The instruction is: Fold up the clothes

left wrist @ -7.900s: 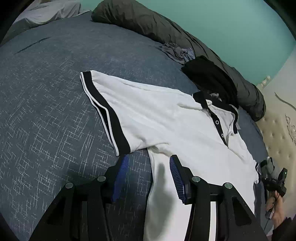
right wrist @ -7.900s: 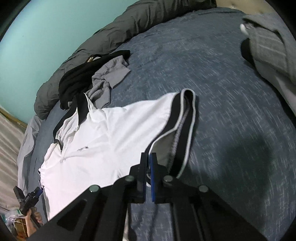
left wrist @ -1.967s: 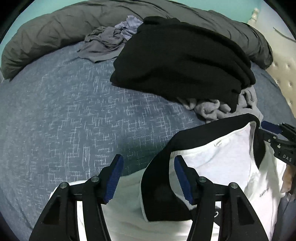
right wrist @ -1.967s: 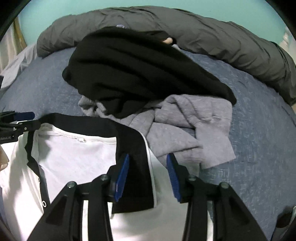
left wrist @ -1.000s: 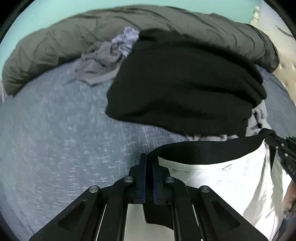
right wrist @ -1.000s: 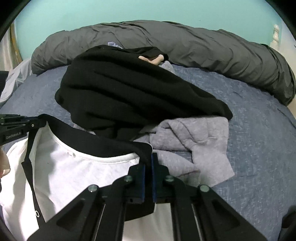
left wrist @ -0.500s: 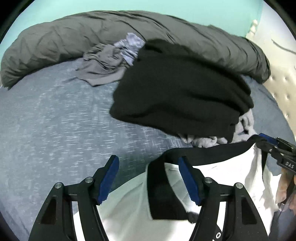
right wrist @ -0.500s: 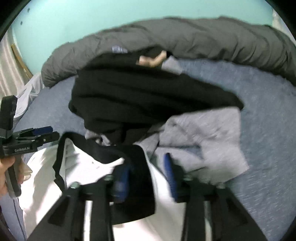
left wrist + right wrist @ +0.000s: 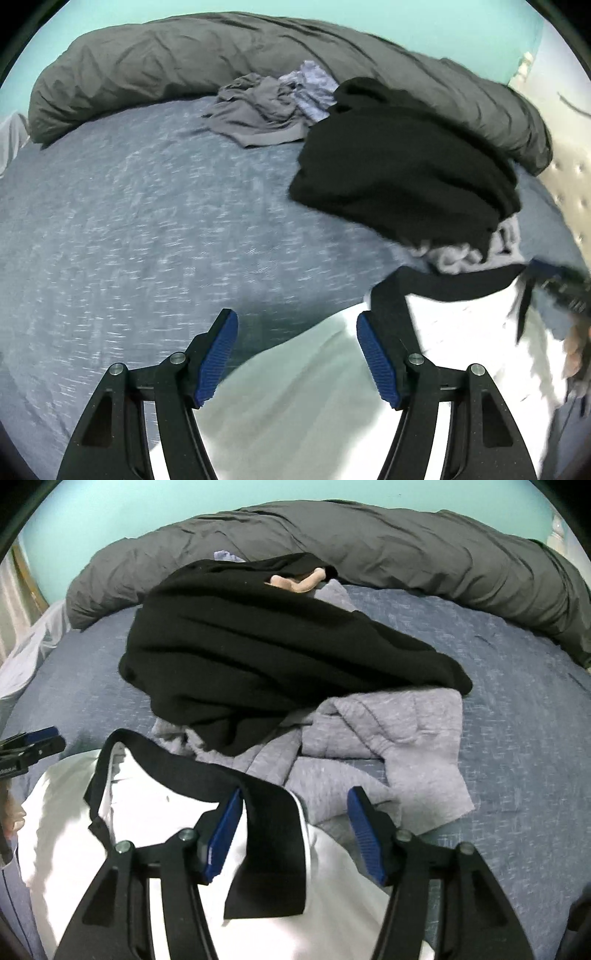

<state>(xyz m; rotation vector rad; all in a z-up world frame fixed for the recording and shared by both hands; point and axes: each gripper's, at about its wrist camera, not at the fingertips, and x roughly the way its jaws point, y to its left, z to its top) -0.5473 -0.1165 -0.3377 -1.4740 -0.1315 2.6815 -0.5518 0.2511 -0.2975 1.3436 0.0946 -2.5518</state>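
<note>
Left wrist view shows your left tool (image 9: 297, 354) spread wide, with nothing pinched: the white polo shirt (image 9: 314, 406) lies just below and ahead of its right finger, and the bare blue bedspread (image 9: 129, 240) sits under the left one. The shirt's black collar (image 9: 443, 284) runs off to the right of this tool, toward your other tool (image 9: 557, 284), which is blurred at the picture's edge.

In the right wrist view, your right tool (image 9: 295, 832) has its jaws opening. A black-edged flap of the polo shirt (image 9: 273, 856) lies between the fingers, but the pads do not press on it.

The shirt rests flat on the bed, directly beneath both tools, its collar touching the grey garment (image 9: 388, 746) and close to the black garment (image 9: 277, 646) further ahead.

Expect the shirt to be light, soft and limp; it will sag and crease wherever you leave it unsupported, and it should slide easily over the bedspread. The knit looks thin, so pinch a doubled edge, not a single layer. Good places to take hold are probably the shoulder seams on each side of the collar, or the sleeve bands, where the black trim is thicker and gives the pads something firm.
</note>
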